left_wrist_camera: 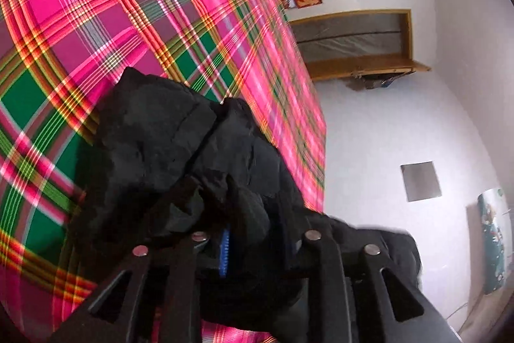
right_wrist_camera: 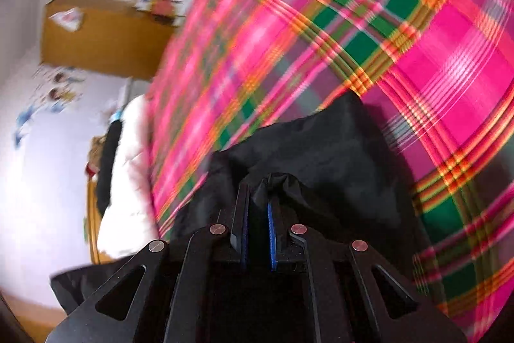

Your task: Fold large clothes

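Gripping a bunched fold of the black garment [right_wrist_camera: 321,150], the right gripper [right_wrist_camera: 257,214] is pinching narrowly, left gripper [left_wrist_camera: 250,233] buried in cloth, finger state unclear, garment lying near the plaid bedspread's [left_wrist_camera: 128,5] edge.

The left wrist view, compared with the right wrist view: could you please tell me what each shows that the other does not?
Only the left wrist view shows the grey square on the wall and the left gripper buried in bunched cloth. Only the right wrist view shows the white bedding and the right gripper pinching a fold. Both show the black garment on the pink plaid bedspread.
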{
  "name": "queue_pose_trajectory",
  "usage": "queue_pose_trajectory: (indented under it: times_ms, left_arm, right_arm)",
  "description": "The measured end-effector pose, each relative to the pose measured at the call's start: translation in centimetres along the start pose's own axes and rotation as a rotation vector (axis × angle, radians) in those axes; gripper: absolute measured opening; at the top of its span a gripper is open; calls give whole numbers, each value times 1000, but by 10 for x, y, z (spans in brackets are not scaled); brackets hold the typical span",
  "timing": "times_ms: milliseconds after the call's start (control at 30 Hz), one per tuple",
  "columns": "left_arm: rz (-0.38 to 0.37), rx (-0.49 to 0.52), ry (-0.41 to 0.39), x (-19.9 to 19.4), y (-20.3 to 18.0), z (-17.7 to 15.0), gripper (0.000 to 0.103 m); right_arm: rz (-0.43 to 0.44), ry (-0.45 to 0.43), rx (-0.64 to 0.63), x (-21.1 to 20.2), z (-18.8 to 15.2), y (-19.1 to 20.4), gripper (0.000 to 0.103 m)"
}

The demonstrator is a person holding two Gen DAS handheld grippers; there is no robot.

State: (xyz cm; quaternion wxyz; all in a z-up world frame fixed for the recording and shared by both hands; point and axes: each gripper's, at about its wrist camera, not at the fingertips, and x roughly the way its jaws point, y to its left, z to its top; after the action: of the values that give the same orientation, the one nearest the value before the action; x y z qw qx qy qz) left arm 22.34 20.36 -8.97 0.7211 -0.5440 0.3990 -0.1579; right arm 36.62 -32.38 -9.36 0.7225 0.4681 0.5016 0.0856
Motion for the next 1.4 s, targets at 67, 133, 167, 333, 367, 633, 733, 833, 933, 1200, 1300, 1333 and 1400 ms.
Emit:
queue_pose_trajectory:
  times_ms: [67, 133, 167, 333, 367, 633, 733, 833, 933, 1200, 1300, 1333, 1400]
  left_arm:
    - [-20, 25, -28, -7, -3, -2, 39]
    - [-30, 50, -60, -13, -5, -1, 48]
    - [-25, 59, -82, -18, -8, -1, 49]
    - [23, 183, -148, -43, -25, -2, 60]
    - [49, 220, -164, -49, -30, -4, 60]
    - [109, 526, -315, -95, -70, -24, 80]
    - [148, 634, -226, -61, -82, -23, 80]
    - [266, 621, -150, -21, -76, -10, 80]
    - [320, 528, -147, -3, -61, 7, 80]
    - [437, 537, -175, 17, -65, 7, 80]
    - [466, 554, -154, 27, -64, 7, 80]
    - [473, 548, -148, 29, -62, 9, 80]
    - [487, 534, -143, 33, -59, 14, 80]
  right_arm:
    - [11, 6, 48, 11, 3, -11, 11]
    - [34, 6, 71, 14, 3, -16, 13]
    - [46, 1, 82, 14, 4, -19, 14]
    - [54, -16, 90, 9, 4, -15, 20]
    - [55, -20, 90, 10, 5, -13, 22]
    - [47, -56, 50, 12, 4, 1, 40]
    - [26, -71, 25, 11, 2, 8, 42]
    - [39, -101, -37, -1, -3, 17, 49]
    - [65, -173, -151, -32, -9, 25, 63]
    - [21, -222, -484, -78, -25, 43, 69]
    - [-36, -131, -584, -48, -30, 52, 69]
    - [-45, -108, -617, -39, -32, 56, 69]
    - [-58, -93, -693, -29, -39, 67, 69]
